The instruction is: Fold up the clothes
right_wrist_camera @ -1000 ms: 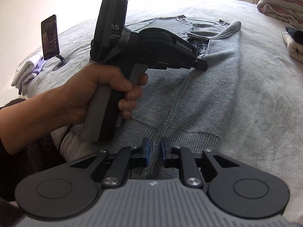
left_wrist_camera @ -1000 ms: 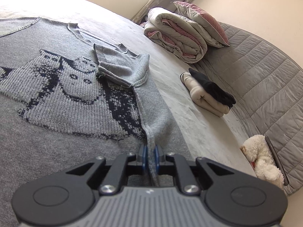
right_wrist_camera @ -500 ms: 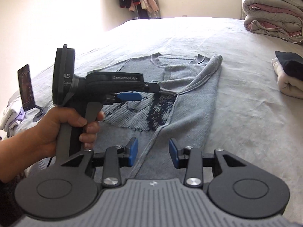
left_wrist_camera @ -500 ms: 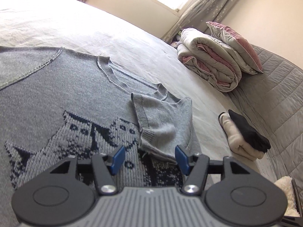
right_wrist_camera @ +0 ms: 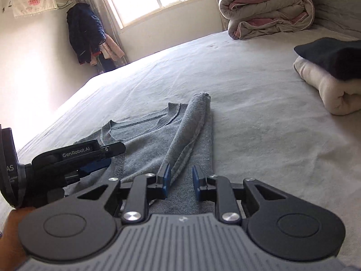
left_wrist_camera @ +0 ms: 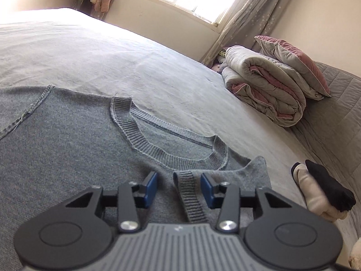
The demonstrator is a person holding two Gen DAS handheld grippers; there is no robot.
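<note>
Both grippers are now sitting further up the one grey knitted sweater on the bed, jaws closing. Left gripper is straddling the ribbed cuff, right gripper the folded sleeve; neither is pinching.

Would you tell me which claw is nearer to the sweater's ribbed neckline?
Left. The left claw sits just short of the ribbed neckline, over the folded sleeve cuff. The right claw is farther back, at the sweater's folded side edge.

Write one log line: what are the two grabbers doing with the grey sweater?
sweater: sleeve folded in | left gripper: open, closing around cuff | right gripper: open, closing over sleeve
</note>
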